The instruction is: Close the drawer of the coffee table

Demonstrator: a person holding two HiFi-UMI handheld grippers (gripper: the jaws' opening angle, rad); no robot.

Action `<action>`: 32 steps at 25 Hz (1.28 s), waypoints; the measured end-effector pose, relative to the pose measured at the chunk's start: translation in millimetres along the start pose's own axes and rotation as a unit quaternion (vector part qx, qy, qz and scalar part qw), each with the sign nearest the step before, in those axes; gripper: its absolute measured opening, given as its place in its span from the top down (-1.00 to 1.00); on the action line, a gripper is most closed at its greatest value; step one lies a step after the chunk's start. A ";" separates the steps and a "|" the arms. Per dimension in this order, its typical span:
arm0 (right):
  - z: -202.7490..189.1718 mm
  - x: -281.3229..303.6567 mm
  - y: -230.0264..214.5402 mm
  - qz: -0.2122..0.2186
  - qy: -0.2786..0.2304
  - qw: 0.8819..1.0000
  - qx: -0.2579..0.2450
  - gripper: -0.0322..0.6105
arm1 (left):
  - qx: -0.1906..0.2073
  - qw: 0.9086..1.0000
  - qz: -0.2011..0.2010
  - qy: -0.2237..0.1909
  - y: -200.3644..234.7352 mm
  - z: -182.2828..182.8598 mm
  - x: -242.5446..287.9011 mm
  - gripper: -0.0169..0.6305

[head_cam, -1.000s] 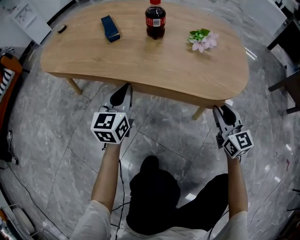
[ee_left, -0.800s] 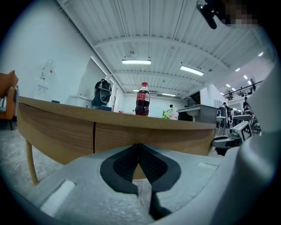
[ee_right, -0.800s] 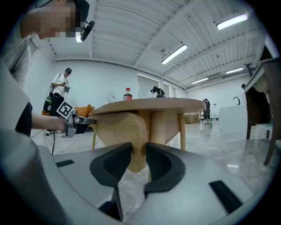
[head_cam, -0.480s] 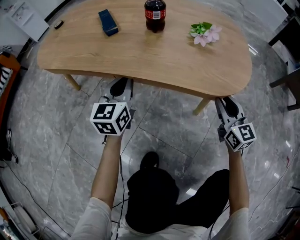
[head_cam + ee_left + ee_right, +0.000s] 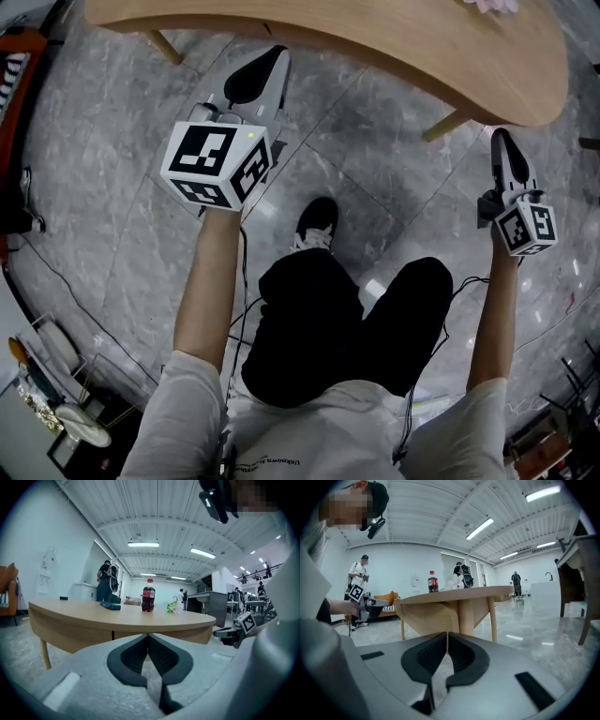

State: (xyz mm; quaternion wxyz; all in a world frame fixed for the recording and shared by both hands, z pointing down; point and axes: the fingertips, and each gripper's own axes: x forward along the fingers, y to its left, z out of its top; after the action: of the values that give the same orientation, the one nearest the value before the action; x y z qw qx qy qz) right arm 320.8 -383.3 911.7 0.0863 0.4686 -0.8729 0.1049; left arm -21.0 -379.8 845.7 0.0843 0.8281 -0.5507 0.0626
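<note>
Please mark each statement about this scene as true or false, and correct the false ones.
A bottle stands on the table. True.
The floor is grey stone. True.
The left gripper holds the bottle. False: the left gripper is shut on nothing, short of the table.
A drawer sticks out of the table. False: the table's front looks flush.
The blue box lies on the floor. False: the blue box lies on the table.

Left tongs (image 5: 277, 54) held out with jaws together, right tongs (image 5: 500, 139) held out, jaws closing on nothing
</note>
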 end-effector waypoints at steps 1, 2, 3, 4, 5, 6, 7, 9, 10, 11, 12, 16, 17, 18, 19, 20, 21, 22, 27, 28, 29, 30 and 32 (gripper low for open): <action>-0.5 -7.2 6.5 0.009 0.012 1.000 0.004 0.82 | 0.008 1.000 0.001 0.010 -1.1 7.1 -16.3 0.92; 1.9 -13.5 13.6 0.016 0.022 1.000 0.006 0.82 | 0.017 1.000 0.003 0.019 -1.3 16.3 -30.3 0.92; 6.6 -18.8 21.0 0.021 0.031 0.999 0.008 0.82 | 0.023 0.999 0.007 0.026 -0.5 27.4 -42.0 0.92; 12.6 -23.9 29.1 0.027 0.040 0.999 0.010 0.82 | 0.025 0.999 0.011 0.031 0.6 39.5 -51.8 0.92; 19.0 -29.5 38.3 0.033 0.049 0.998 0.013 0.82 | 0.022 0.999 0.016 0.036 1.2 51.4 -60.6 0.92; 25.9 -35.9 48.5 0.042 0.058 0.997 0.013 0.82 | 0.018 0.999 0.020 0.041 1.0 63.0 -68.5 0.92; 33.7 -42.9 58.9 0.050 0.069 0.996 0.011 0.82 | 0.014 0.998 0.023 0.048 -0.5 74.4 -75.4 0.92; 51.9 -57.6 77.7 0.067 0.089 0.994 0.007 0.82 | 0.006 0.998 0.024 0.061 -7.4 98.1 -86.9 0.92; 62.1 -65.4 86.1 0.073 0.096 0.993 0.007 0.82 | 0.002 0.998 0.022 0.067 -12.4 110.7 -92.1 0.92; 72.9 -73.5 94.4 0.078 0.101 0.992 0.009 0.82 | 0.000 0.997 0.019 0.072 -18.0 123.9 -97.3 0.92; 84.5 -81.8 102.5 0.082 0.104 0.991 0.011 0.82 | -0.001 0.997 0.016 0.077 -23.6 137.7 -102.7 0.92; 133.6 -114.0 132.2 0.088 0.116 0.989 0.026 0.82 | -0.004 0.996 0.002 0.091 -42.3 194.3 -124.1 0.92; 144.8 -122.3 138.8 0.089 0.119 0.988 0.030 0.82 | -0.006 0.996 -0.001 0.094 -46.8 207.5 -128.8 0.92; 155.6 -130.7 144.8 0.091 0.123 0.988 0.031 0.82 | -0.010 0.995 -0.004 0.096 -51.7 220.5 -133.4 0.92; 166.0 -138.8 150.4 0.094 0.127 0.987 0.032 0.82 | -0.014 0.995 -0.005 0.099 -56.8 233.3 -138.4 0.92; 176.4 -146.6 155.2 0.097 0.130 0.986 0.033 0.82 | -0.018 0.995 -0.005 0.101 -62.0 246.0 -144.0 0.92; 186.7 -154.2 159.1 0.099 0.133 0.985 0.036 0.82 | -0.021 0.994 -0.003 0.103 -67.4 258.1 -150.1 0.92; 196.9 -161.7 162.4 0.097 0.135 0.985 0.042 0.82 | -0.023 0.994 -0.001 0.105 -72.9 269.6 -156.1 0.92; 246.6 -192.6 182.5 0.076 0.142 0.985 0.062 0.82 | -0.036 0.992 0.002 0.119 -101.4 316.1 -184.0 0.92; 255.8 -198.6 189.9 0.079 0.146 0.984 0.058 0.82 | -0.040 0.992 0.000 0.123 -108.4 322.4 -190.7 0.92; 264.0 -205.9 197.8 0.081 0.152 0.984 0.053 0.82 | -0.044 0.991 -0.002 0.128 -116.1 327.0 -198.9 0.92; 271.6 -214.2 205.2 0.079 0.158 0.983 0.051 0.82 | -0.048 0.990 -0.004 0.135 -124.2 330.2 -208.0 0.92; 287.1 -229.1 214.4 0.061 0.165 0.983 0.059 0.82 | -0.054 0.987 -0.009 0.148 -141.4 336.1 -223.7 0.92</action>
State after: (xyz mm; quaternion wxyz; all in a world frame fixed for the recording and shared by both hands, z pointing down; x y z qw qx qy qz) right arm 251.6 -160.3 556.2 0.1945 0.3954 -0.8658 0.2370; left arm 26.9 -194.6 463.1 0.2104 0.8090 -0.5268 0.1541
